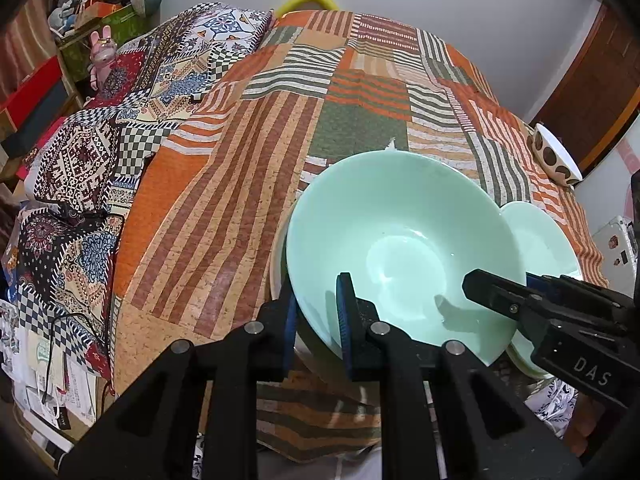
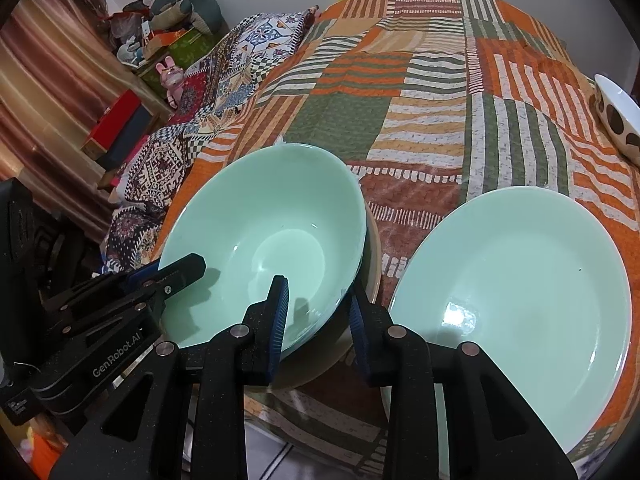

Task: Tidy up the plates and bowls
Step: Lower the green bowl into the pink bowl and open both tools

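While both grippers straddle its rim from opposite sides, the mint-green bowl (image 1: pixel 400 248) sits tilted on the near part of the patchwork bedspread (image 1: pixel 240 184), apparently nested on a cream dish (image 2: pixel 374 268) whose edge shows beneath it. The left gripper (image 1: pixel 316 316) is nearly closed, one blue pad inside the wall and one outside, pinching the rim at the near-left. The right gripper (image 2: pixel 320 316) also spans the rim on the bowl's other side, one pad inside; its jaws stand somewhat wider, and whether both pads press on the wall cannot be told. A mint-green plate (image 2: pixel 516 296) lies just beside the bowl, flat on the cloth. A spotted bowl (image 2: pixel 618 116) rests well apart at the far edge of the bedspread.

Handling, as judged: the bowl looks like glazed ceramic or glass, so rigid, fairly heavy, smooth and breakable. The sloping wall gives the pads little purchase, and a pinch at one point would let it pivot; grips on opposing parts of the rim suit it better. The soft bedding beneath offers an unsteady seat, so anything stacked on it may tilt or slide.
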Tool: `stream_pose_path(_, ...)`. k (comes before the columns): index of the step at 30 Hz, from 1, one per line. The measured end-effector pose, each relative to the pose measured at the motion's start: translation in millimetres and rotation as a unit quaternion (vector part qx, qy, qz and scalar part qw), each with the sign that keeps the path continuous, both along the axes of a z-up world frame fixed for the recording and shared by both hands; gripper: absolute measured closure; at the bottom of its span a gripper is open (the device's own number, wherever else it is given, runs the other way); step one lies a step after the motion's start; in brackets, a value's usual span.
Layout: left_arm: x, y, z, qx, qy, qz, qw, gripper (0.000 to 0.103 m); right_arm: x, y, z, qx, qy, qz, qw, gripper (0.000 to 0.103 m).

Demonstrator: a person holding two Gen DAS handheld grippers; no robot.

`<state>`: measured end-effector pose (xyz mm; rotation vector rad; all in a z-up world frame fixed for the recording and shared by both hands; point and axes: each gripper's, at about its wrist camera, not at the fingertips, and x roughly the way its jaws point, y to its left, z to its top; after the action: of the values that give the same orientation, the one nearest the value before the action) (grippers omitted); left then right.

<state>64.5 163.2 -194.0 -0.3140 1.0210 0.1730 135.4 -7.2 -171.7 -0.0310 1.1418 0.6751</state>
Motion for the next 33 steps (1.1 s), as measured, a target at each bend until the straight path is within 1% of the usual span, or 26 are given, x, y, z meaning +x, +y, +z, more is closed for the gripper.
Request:
stream_pose_path(11,3.6,-2.8,-3.0,0.009,0.006,-0.004,0.9999,0.086,1.4,-4.1,5.5,-0.009,0.005,0.018,1.000,0.074)
stream_pose_path(14,3.3,-2.7,-2.7,0.014,0.006,-0.001,0.9999,0.086,-0.6,-5.2,9.5,-0.018,-0.003,0.019,1.000,0.073)
stream_pose_path(16,2.0,-3.1,0.0,0.023,0.000,0.001,0.9997,0.086,-3.4,-7.1,16.5,-0.029,-0.033,0.016,0.999,0.068)
stream_pose_path(17,1.5,-3.6,1.7,0.030,-0.001,0.003,0.9996,0.086,-4.7,-8.3,20.4,-0.030,-0.045,0.016,0.998,0.061)
stream_pose_path(18,1.3,-4.4,3.2,0.037,-0.002,0.003,0.9993,0.086,-4.4,-8.8,22.4,-0.027,-0.048,0.016,0.998,0.059)
stream_pose_path(21,2.6,-8.6,4.9,0.053,0.006,-0.007,0.9985,0.085,-3.7,-9.9,24.5,-0.023,-0.051,0.016,0.998,0.059)
stream_pose_path(23,3.1,-12.9,5.4,0.065,0.011,-0.015,0.9977,0.083,-3.2,-10.5,24.5,-0.022,-0.050,0.014,0.998,0.059)
stream_pose_path(25,3.3,-16.6,6.6,0.069,0.018,-0.027,0.9971,0.076,-3.6,-11.4,23.6,-0.019,-0.045,0.014,0.999,0.059)
stream_pose_path(28,3.5,-16.4,9.5,0.047,0.027,-0.033,0.9980,0.068,-4.5,-15.0,24.1,-0.018,-0.046,0.011,0.999,0.059)
stream_pose_path(30,3.0,-15.2,12.3,0.036,0.031,-0.028,0.9985,0.066,-4.9,-20.0,25.3,-0.017,-0.047,0.006,0.999,0.059)
stream_pose_path(33,-0.6,-12.7,20.6,0.035,0.026,-0.018,0.9989,0.064,-2.2,-32.1,29.1,-0.012,-0.052,-0.007,0.999,0.057)
